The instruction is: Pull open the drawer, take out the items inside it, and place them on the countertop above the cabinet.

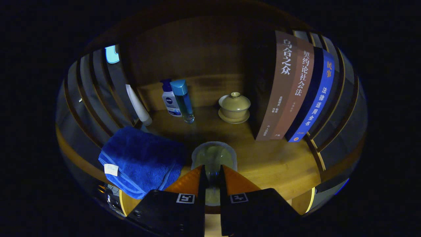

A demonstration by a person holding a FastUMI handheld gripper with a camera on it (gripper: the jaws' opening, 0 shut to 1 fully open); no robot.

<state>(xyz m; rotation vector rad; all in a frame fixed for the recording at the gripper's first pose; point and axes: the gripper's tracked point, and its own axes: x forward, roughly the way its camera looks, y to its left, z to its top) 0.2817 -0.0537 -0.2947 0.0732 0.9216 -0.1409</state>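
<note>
Fingers closed on glass cup, cup just above counter beside blue towel. Judged late: placing underway; drawer contents unknown.

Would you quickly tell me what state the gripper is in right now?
Gripper: closed on a small translucent container, held between both fingers just over the wooden countertop.
</note>
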